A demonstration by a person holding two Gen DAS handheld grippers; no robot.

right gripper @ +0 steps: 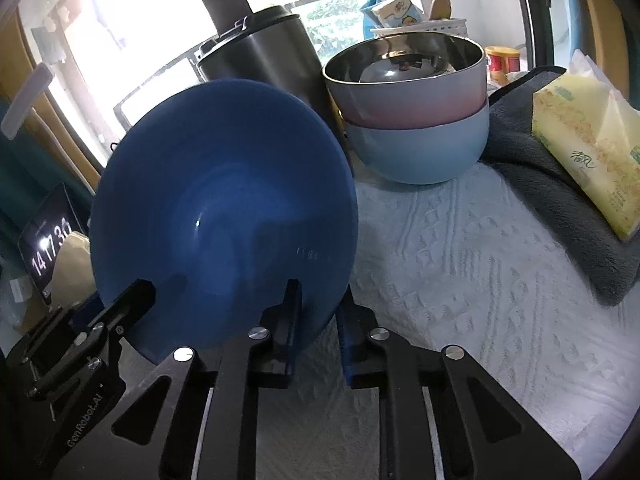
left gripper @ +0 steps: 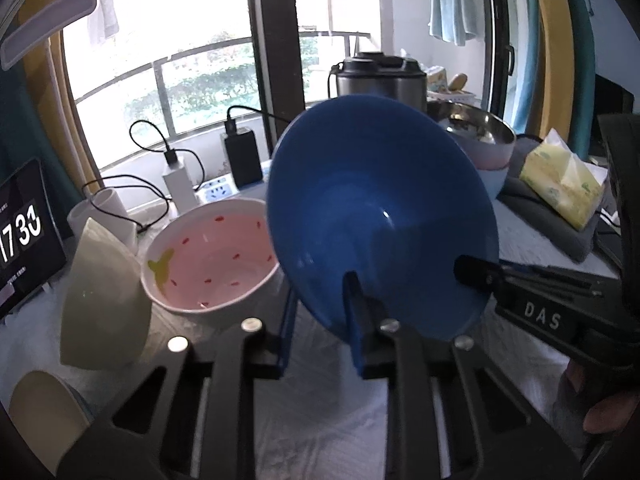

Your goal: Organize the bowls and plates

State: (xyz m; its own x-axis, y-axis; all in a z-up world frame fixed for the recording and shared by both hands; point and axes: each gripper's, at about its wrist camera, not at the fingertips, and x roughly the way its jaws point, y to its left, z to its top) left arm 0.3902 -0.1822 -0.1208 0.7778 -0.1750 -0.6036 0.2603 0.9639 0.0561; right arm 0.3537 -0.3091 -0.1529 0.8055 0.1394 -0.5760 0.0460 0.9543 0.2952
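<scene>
A pink strawberry-print bowl (left gripper: 210, 258) sits upright at the left, free to receive another. Beside it, the blue bowl (left gripper: 380, 216) is tipped on edge above the white cloth (right gripper: 460, 280), 2 grippers sharing its rim: the left gripper (left gripper: 324, 320) and right gripper (right gripper: 320, 320) each pinch it narrowly, probably for steadiness.

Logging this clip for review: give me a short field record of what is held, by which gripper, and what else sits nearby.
held item: blue bowl, tilted on edge
left gripper: shut on the bowl's rim
right gripper: shut on the same rim
nearby left: pink speckled bowl, upright
nearby right: stacked bowls, steel-lined pink in light blue
surface: white textured cloth
</scene>
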